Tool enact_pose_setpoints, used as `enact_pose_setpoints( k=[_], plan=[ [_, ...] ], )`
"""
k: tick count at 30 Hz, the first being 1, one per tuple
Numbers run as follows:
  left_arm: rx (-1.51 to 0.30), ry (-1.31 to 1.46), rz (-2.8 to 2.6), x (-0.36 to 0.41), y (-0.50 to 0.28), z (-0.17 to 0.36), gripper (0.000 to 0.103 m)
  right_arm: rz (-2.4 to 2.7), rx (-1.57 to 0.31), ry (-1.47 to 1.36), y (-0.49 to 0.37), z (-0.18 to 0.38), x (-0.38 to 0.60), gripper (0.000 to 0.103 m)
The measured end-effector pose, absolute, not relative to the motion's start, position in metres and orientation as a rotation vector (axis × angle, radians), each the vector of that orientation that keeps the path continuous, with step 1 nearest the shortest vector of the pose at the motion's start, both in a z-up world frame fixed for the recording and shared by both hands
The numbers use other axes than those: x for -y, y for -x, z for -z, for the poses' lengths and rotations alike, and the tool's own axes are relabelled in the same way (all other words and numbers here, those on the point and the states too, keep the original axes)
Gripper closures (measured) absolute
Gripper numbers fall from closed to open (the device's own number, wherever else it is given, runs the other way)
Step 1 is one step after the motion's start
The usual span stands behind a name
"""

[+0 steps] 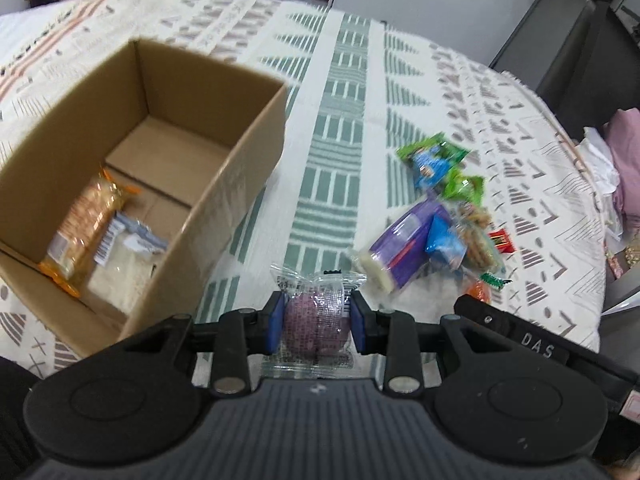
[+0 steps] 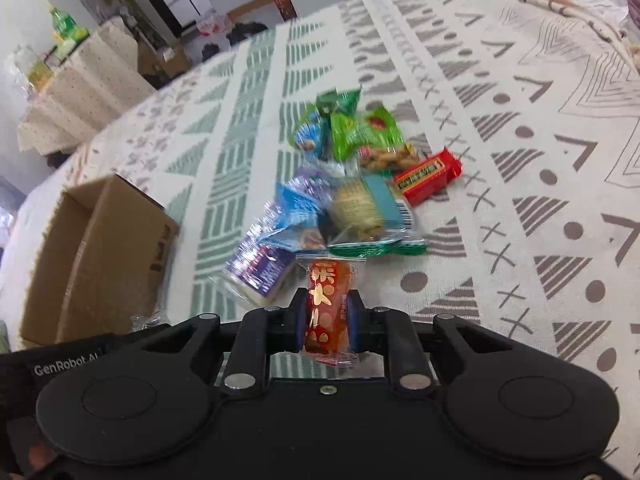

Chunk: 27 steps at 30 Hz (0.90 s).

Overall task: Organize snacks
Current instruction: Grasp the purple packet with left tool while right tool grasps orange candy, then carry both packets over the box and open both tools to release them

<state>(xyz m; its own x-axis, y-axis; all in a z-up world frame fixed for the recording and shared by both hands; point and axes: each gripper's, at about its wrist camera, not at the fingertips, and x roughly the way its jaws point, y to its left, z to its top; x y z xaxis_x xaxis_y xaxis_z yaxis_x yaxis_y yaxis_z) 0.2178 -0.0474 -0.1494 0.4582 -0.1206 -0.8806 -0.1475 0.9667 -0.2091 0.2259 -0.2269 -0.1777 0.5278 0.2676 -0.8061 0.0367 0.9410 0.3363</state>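
The left gripper (image 1: pixel 316 322) pinches a clear-wrapped purple snack (image 1: pixel 314 316) across its middle; the right gripper (image 2: pixel 326 318) clamps an orange-red candy packet (image 2: pixel 326 304) the same way. Both look light, with crinkly and probably slippery film, so the firm body is the better hold. Right of the cardboard box (image 1: pixel 240 148), which holds two packets, lies a pile of about eight snacks (image 1: pixel 440 216).

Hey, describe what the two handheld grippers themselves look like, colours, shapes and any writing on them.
Both are black plastic. Left gripper: blue pads on its fingers, two round discs on a ribbed grey body, silver pivot pins; the right gripper's side, lettered "DAS", shows at its edge. Right gripper: same twin discs, link arms and blue pads, with a screw at centre; white "GenRobot.AI" lettering shows on the black piece beside it.
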Motion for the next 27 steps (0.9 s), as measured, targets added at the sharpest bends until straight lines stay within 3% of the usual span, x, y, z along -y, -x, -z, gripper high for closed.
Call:
enact_pose_setpoints(
  k=[27],
  plan=[
    [-0.931,0.245,-0.112,0.003,-0.193,0.061,0.07,-0.333,-0.773,-0.415,-0.204,0.112,0.214,0.084]
  ],
)
